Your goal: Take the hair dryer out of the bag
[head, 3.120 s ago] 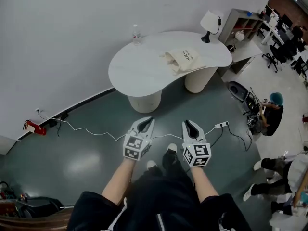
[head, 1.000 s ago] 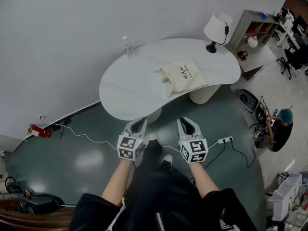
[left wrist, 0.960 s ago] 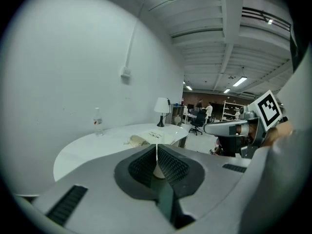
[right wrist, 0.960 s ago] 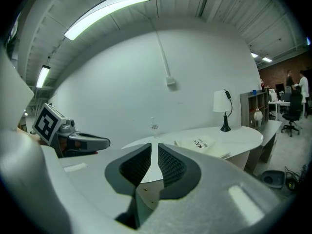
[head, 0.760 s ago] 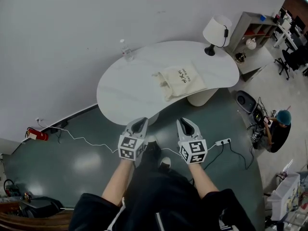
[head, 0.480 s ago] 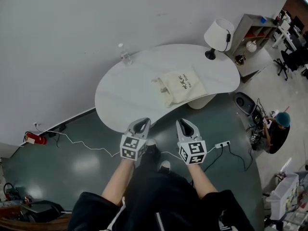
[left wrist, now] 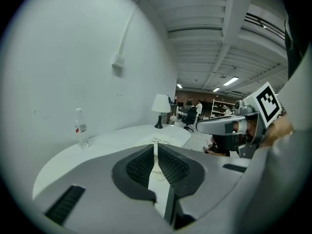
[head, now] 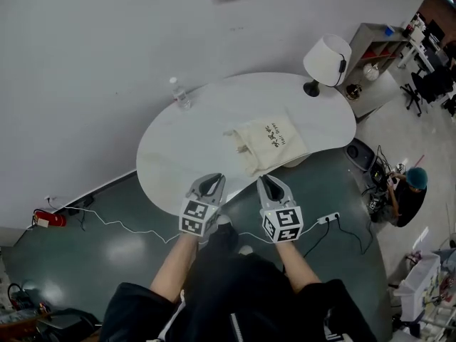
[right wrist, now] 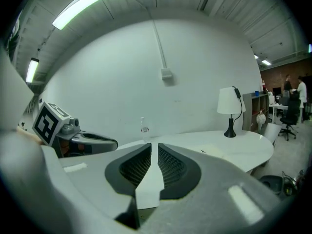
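Note:
A cream tote bag [head: 267, 142] with dark print lies flat on the white kidney-shaped table [head: 185, 137], towards its near edge. No hair dryer shows in any view. My left gripper [head: 211, 179] and right gripper [head: 266, 181] are held side by side just short of the table's near edge, both pointing at the bag and apart from it. Both are shut with nothing between the jaws. In the left gripper view the bag [left wrist: 164, 141] lies beyond the closed left gripper [left wrist: 155, 148]. The right gripper [right wrist: 150, 149] also looks over the tabletop [right wrist: 243, 145].
A clear water bottle [head: 176, 91] stands at the table's far left rim and a white-shaded lamp [head: 326, 59] at its right end. A power strip and cable [head: 328, 219] lie on the floor. A person in a teal cap [head: 405, 194] sits at right, near shelves [head: 370, 45].
The table and bag have come closer to both grippers as I walked up. The grippers now reach the table's near edge, still side by side and shut.

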